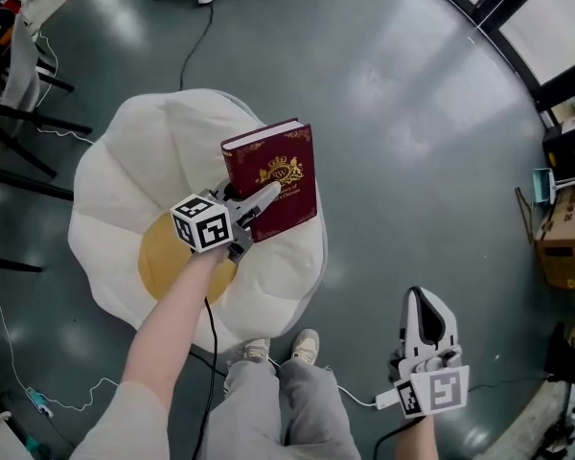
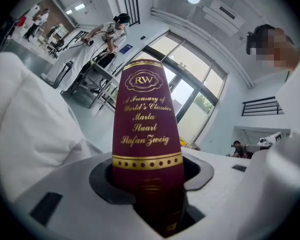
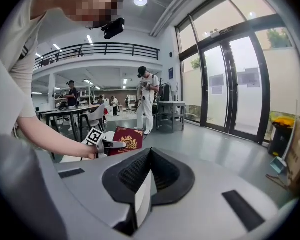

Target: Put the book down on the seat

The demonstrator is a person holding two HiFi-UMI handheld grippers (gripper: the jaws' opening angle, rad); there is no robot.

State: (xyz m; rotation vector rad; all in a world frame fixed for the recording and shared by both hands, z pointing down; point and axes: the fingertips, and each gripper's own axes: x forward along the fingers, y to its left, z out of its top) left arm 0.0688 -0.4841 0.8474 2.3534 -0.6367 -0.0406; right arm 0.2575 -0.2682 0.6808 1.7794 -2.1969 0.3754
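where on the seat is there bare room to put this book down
The seat's white upper part, between the book and the black chair legs, is bare; so is most of the yellow centre. The right edge is taken by the left gripper with the book; the person's shoes crowd the near edge.

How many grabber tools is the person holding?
2. The left gripper is clamped on the red book over the egg-shaped seat. The right gripper, shut and empty, hangs over the floor near the person's shoes. None look hidden.
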